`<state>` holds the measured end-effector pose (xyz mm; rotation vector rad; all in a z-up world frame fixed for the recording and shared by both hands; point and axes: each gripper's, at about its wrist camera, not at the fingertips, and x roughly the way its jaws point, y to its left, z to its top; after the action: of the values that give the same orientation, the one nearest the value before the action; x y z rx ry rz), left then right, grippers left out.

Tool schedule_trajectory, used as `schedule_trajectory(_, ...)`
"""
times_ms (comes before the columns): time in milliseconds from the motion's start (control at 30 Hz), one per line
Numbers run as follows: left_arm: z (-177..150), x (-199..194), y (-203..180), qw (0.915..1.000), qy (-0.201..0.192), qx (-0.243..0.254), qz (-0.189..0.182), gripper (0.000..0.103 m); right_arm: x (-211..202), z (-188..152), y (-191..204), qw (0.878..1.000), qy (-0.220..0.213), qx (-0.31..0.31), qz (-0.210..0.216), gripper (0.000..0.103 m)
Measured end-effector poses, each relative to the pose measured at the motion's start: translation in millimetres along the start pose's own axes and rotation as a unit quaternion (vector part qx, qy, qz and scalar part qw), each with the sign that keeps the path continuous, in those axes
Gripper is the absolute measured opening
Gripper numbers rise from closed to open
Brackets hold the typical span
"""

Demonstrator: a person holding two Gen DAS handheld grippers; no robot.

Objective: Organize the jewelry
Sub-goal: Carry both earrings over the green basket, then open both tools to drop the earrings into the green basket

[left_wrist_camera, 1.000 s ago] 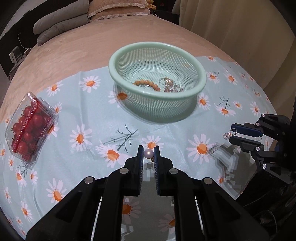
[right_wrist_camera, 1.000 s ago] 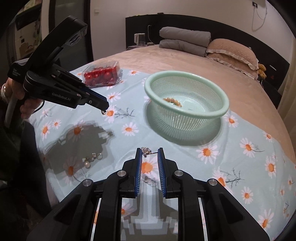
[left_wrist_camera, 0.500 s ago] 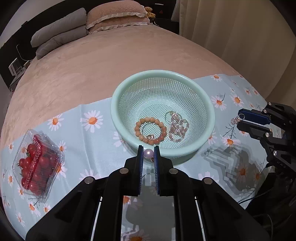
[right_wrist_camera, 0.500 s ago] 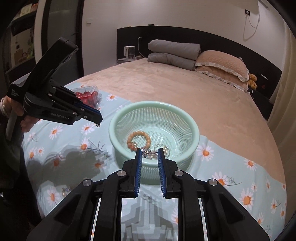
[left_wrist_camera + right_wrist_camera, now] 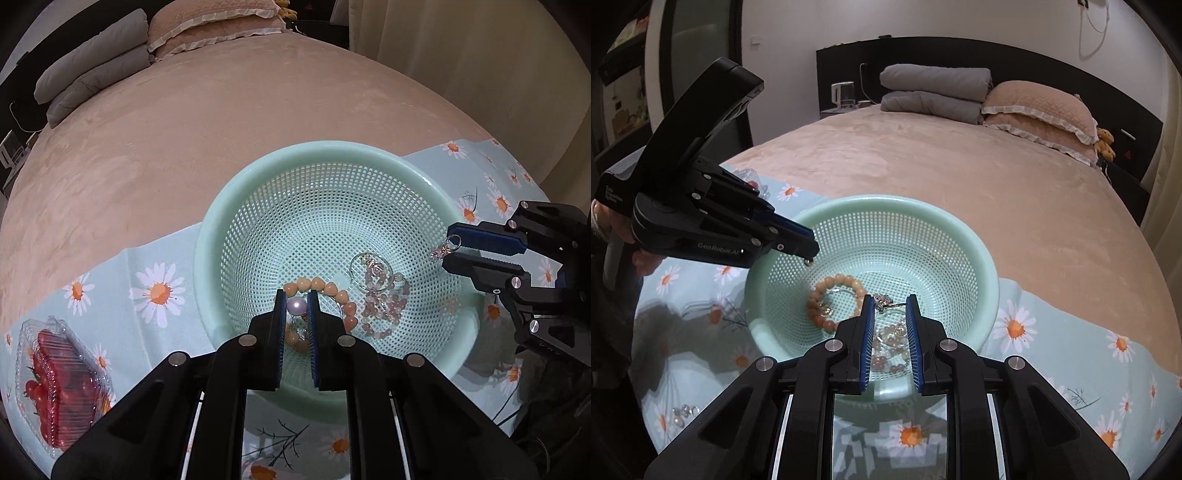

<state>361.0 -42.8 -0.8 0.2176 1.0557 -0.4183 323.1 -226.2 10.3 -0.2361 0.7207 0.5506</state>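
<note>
Both grippers have carried over the basket (image 5: 424, 173): left gripper (image 5: 296, 306) pinching a pearl earring (image 5: 297, 305), right gripper (image 5: 890, 303) a silver charm (image 5: 882, 301); bracelets already inside, some pieces (image 5: 681, 410) left

Home bedroom: bed (image 5: 960, 177), stacked pillows (image 5: 1039, 110), headboard (image 5: 923, 48), curtain (image 5: 461, 55).

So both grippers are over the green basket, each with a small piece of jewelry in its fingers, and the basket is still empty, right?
Not quite: the green basket is not empty. The left wrist view shows an orange bead bracelet and a pink bead piece lying in it. The left gripper holds a pearl; the right gripper holds a small silver piece.
</note>
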Motion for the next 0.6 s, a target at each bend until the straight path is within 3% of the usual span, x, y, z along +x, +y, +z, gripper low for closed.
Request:
schedule_trajectory(300, 17, 40, -6, 0.9997, 0.022, 0.006, -0.007, 0.012, 36, 2, -16, 1.000, 0.007, 0.008, 0.008, 0.016)
schedule_trajectory(533, 24, 50, -10, 0.9987, 0.030, 0.026, 0.031, 0.013, 37, 0, -14, 1.000, 0.005, 0.001, 0.002, 0.017)
schedule_trajectory(567, 24, 47, -8, 0.9989, 0.025, 0.021, 0.032, 0.014, 36, 1, -13, 1.000, 0.005, -0.001, -0.004, 0.018)
schedule_trajectory(600, 24, 44, -5, 0.9992, 0.020, 0.016, 0.029, 0.024, 34, 0, -13, 1.000, 0.004, -0.002, -0.012, 0.020)
